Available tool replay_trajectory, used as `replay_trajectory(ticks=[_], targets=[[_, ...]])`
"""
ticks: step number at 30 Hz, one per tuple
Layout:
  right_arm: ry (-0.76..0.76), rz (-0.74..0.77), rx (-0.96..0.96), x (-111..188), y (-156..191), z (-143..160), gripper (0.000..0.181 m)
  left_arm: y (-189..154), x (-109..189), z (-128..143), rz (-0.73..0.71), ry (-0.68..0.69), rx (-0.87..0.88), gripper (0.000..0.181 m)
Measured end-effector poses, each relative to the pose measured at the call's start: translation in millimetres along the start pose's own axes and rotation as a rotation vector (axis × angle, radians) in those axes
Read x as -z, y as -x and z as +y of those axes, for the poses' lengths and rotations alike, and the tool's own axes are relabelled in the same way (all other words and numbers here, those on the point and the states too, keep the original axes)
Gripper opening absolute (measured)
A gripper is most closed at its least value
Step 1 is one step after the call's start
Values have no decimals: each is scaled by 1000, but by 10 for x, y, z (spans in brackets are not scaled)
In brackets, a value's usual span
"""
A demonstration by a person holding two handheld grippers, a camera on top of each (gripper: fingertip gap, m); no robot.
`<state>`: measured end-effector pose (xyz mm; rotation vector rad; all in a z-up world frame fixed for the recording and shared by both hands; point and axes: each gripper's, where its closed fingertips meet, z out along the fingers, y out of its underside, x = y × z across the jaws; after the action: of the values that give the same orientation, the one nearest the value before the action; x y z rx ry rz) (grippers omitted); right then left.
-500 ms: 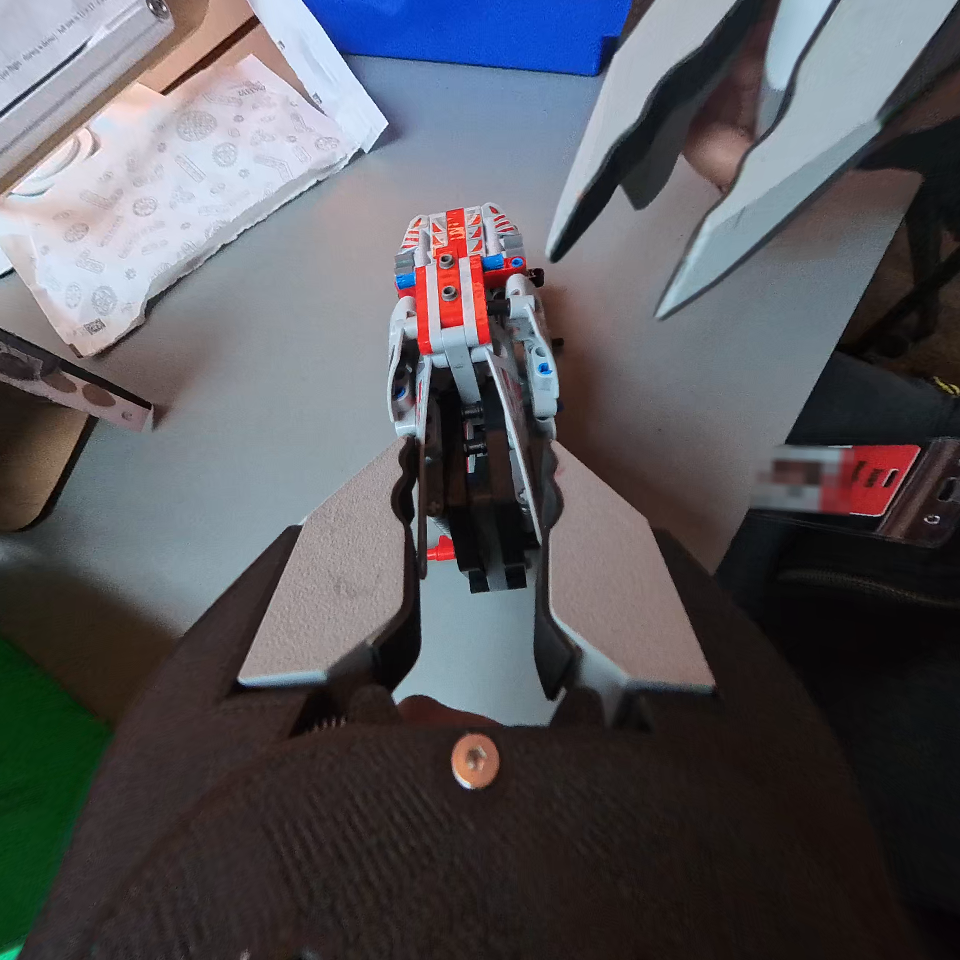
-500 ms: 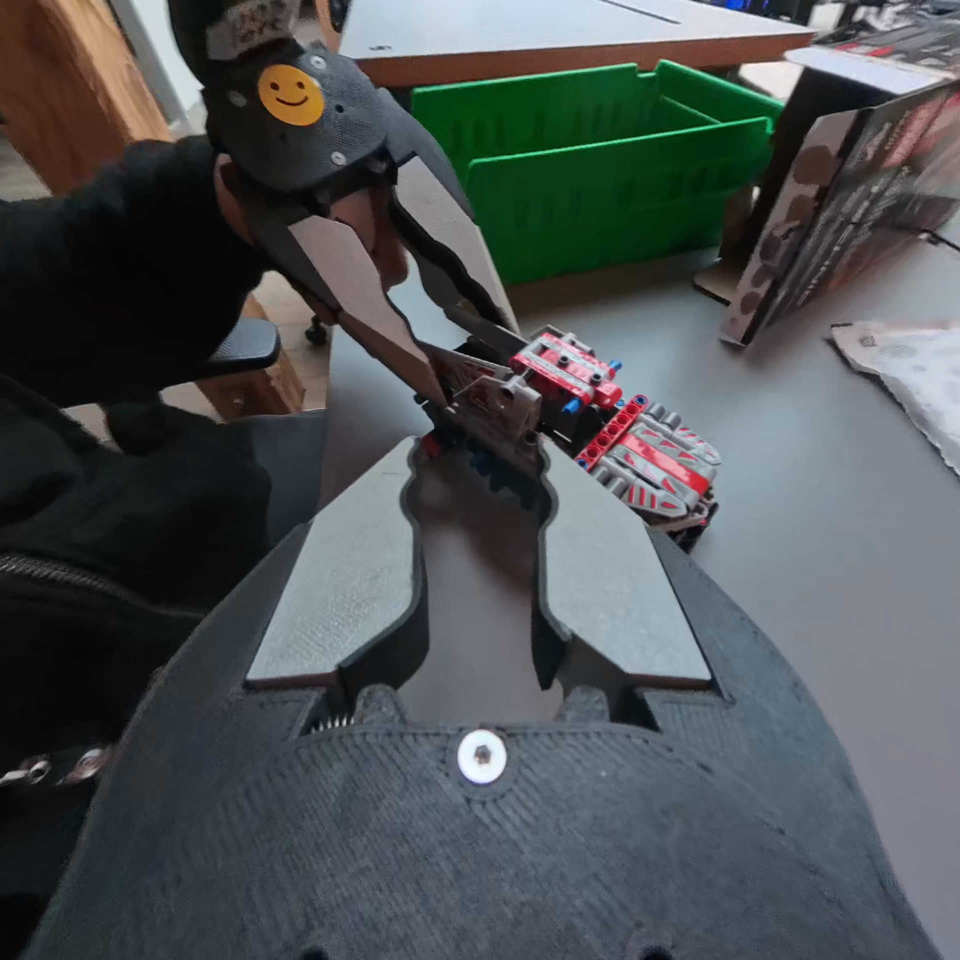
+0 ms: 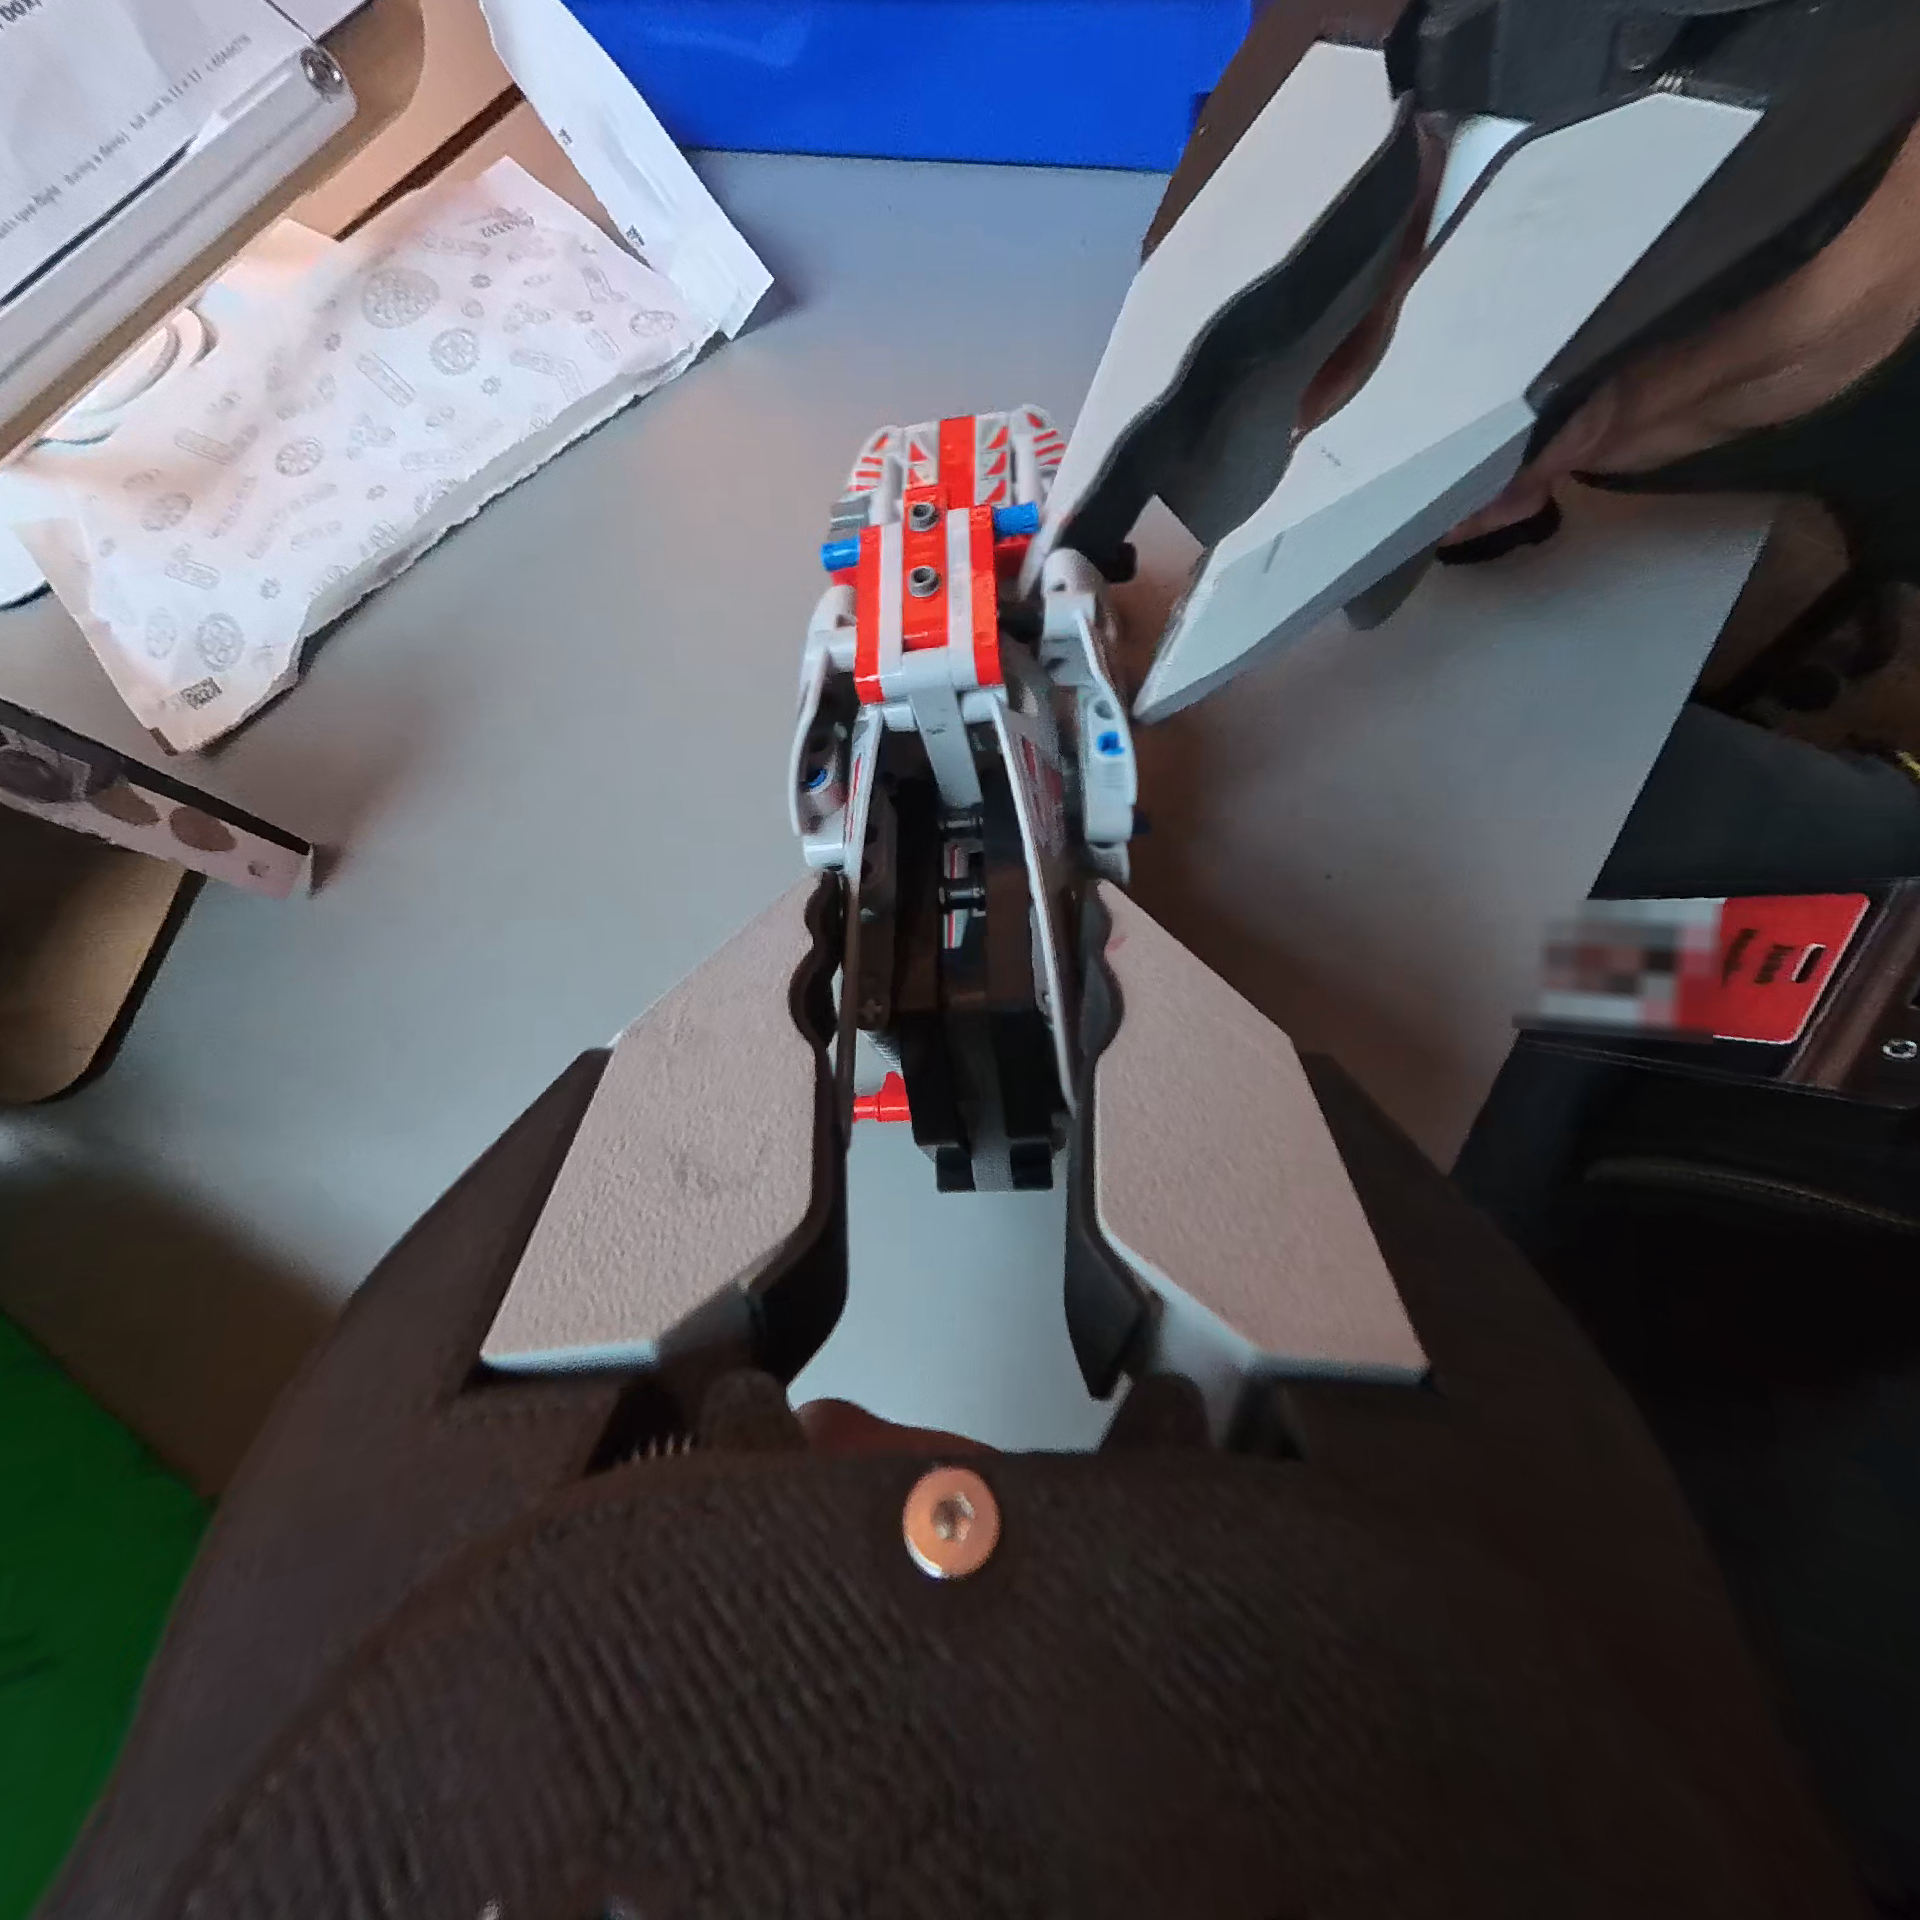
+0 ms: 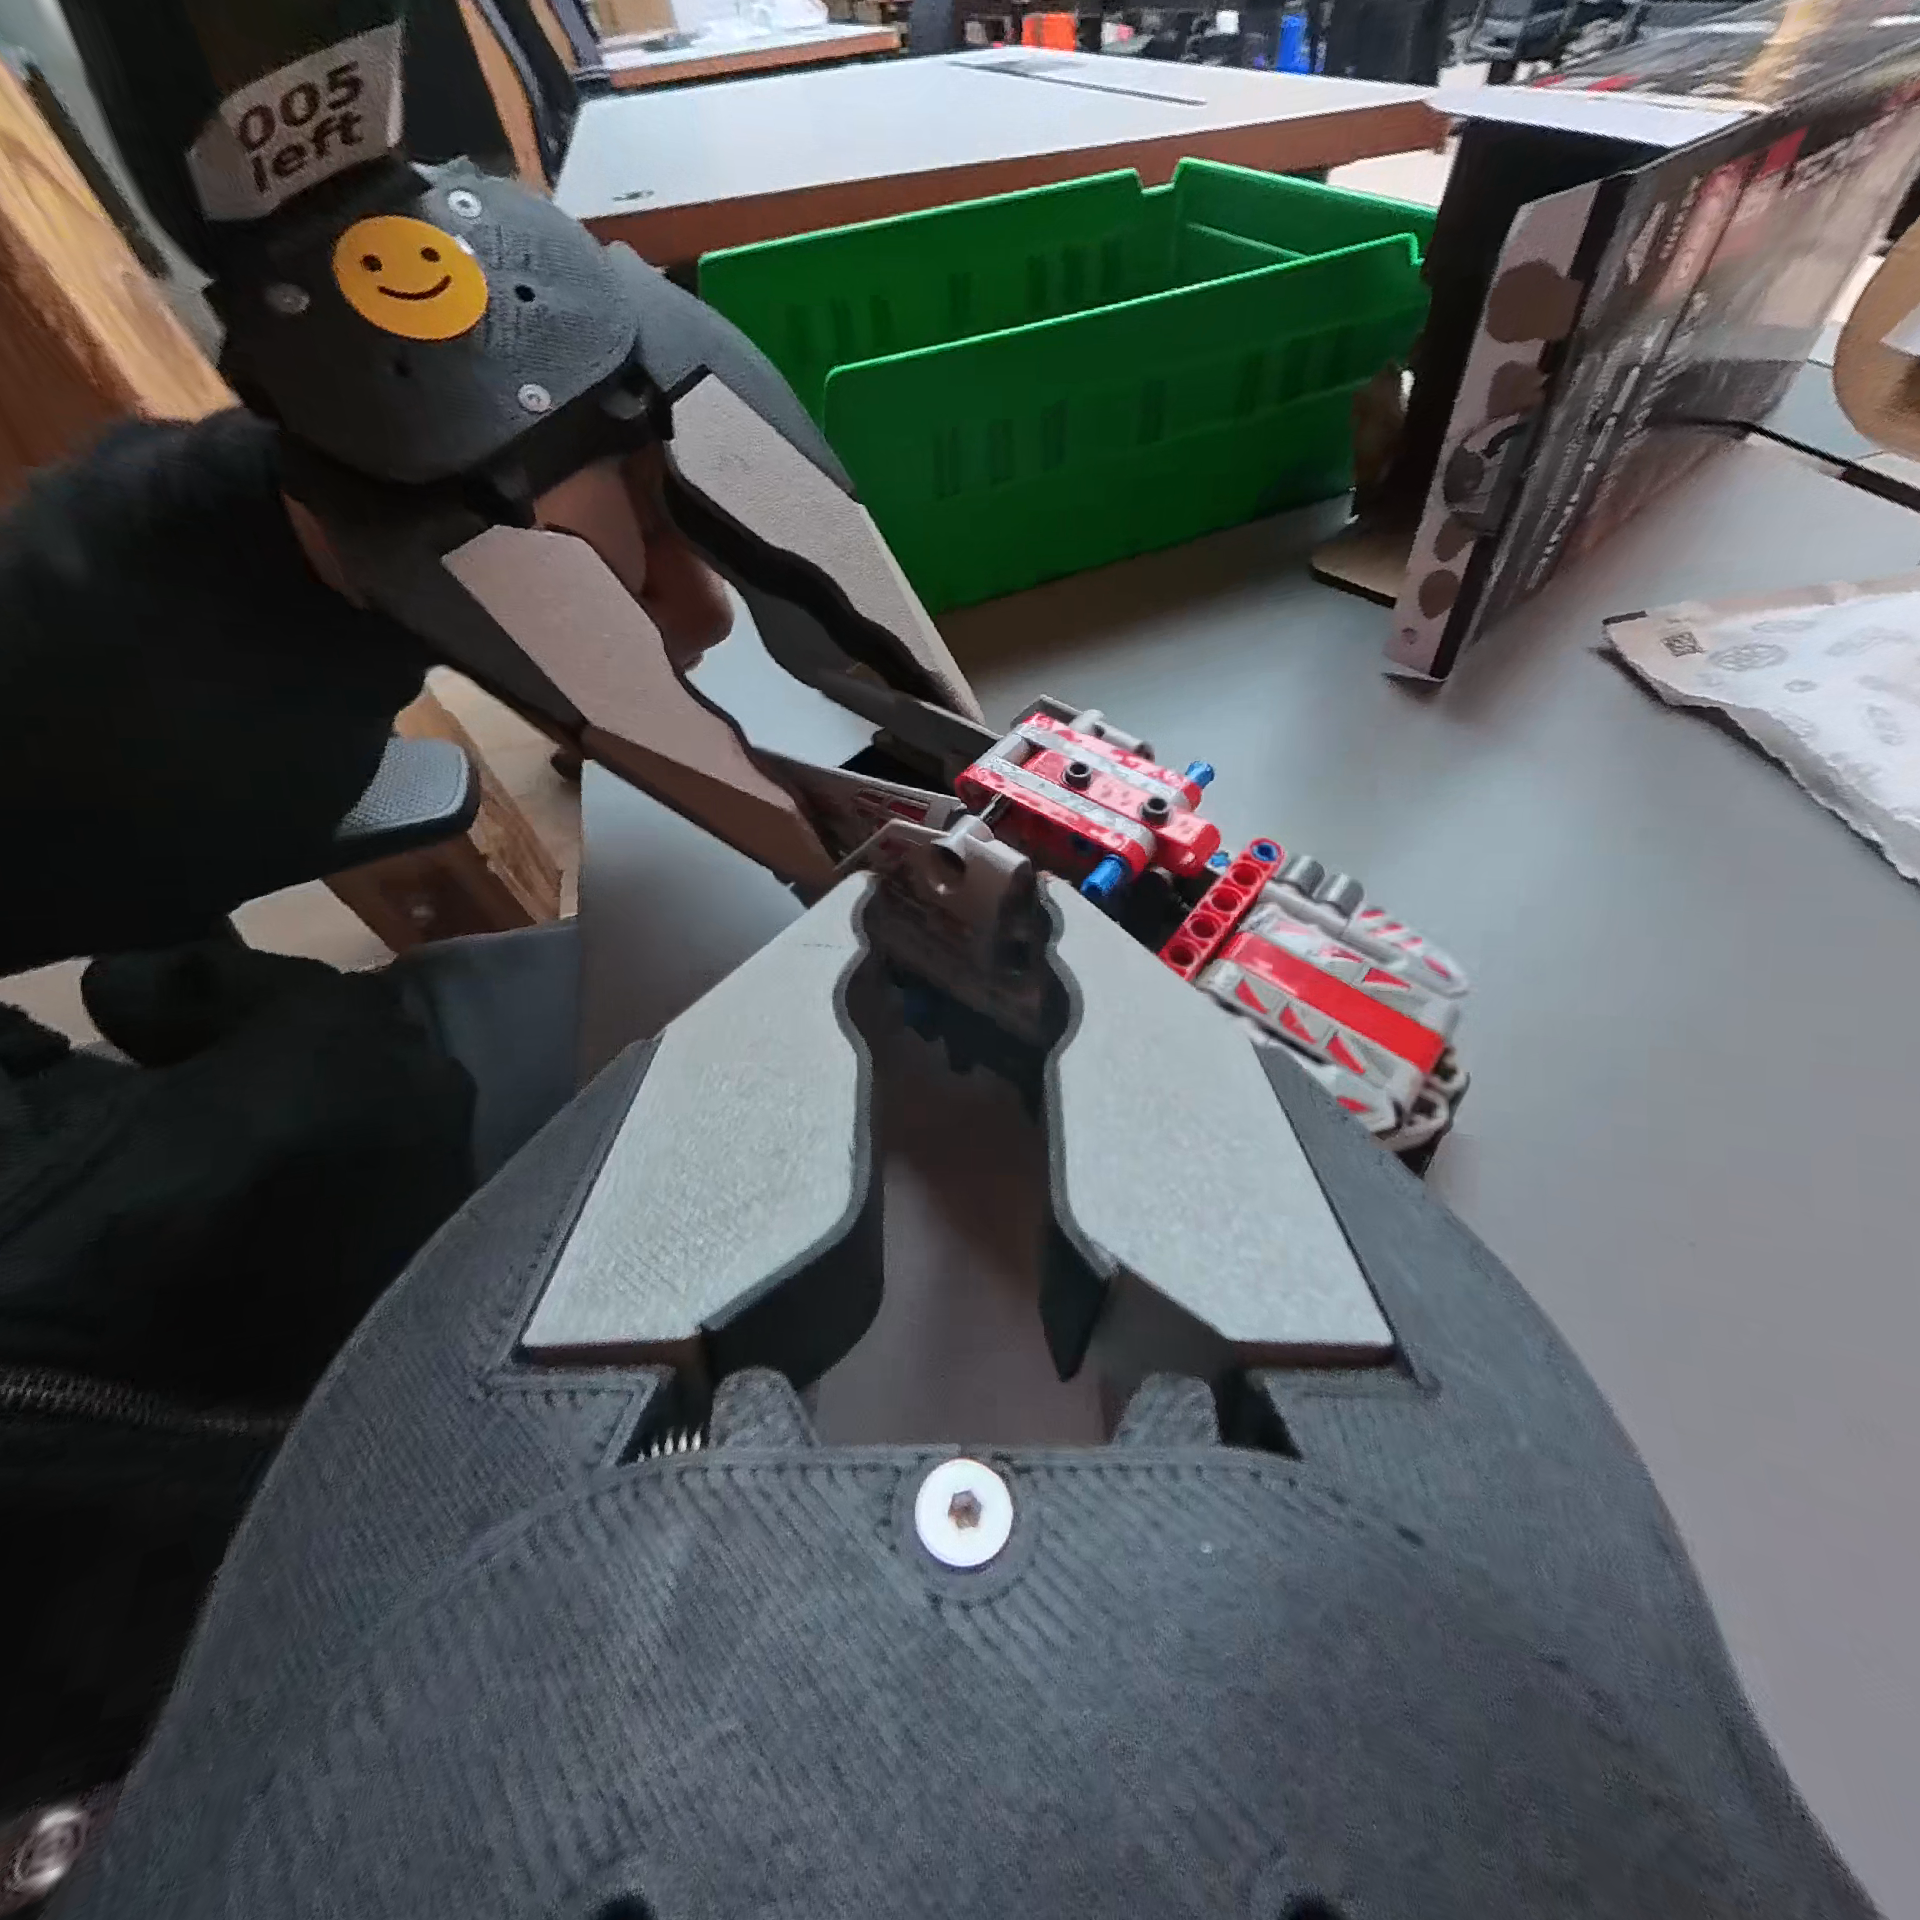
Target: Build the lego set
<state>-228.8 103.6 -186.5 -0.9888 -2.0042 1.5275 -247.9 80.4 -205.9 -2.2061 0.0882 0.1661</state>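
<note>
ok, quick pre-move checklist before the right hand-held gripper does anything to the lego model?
1. Left hand-held gripper shut on the lego model at its dark rear end: ok.
2. Right hand-held gripper jaws around the grey side piece: ok; whether they actually pinch it: cannot tell.
3. Model's front end resting on the grey table: cannot tell, it may be slightly lifted.
4. Table beside the model free of loose parts: ok in both views.
5. Paper bag and green bin out of the grippers' way: ok.
6. Picture sharpness at the contact: not ok, the right wrist view is blurred there.
</note>
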Motion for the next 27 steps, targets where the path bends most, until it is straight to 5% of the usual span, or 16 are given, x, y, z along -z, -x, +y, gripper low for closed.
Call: replay_trajectory(ticks=[10,20,27], targets=[[-113,-148,12,85,102,-30,14,-32,24,0,91,-35,35,42],[-63,-37,386,168,174,31,13,-75,-5,7,179,-58,160,45],[-58,-20,245,97,42,30,15,-22,-17,10,98,-34,90,43]])
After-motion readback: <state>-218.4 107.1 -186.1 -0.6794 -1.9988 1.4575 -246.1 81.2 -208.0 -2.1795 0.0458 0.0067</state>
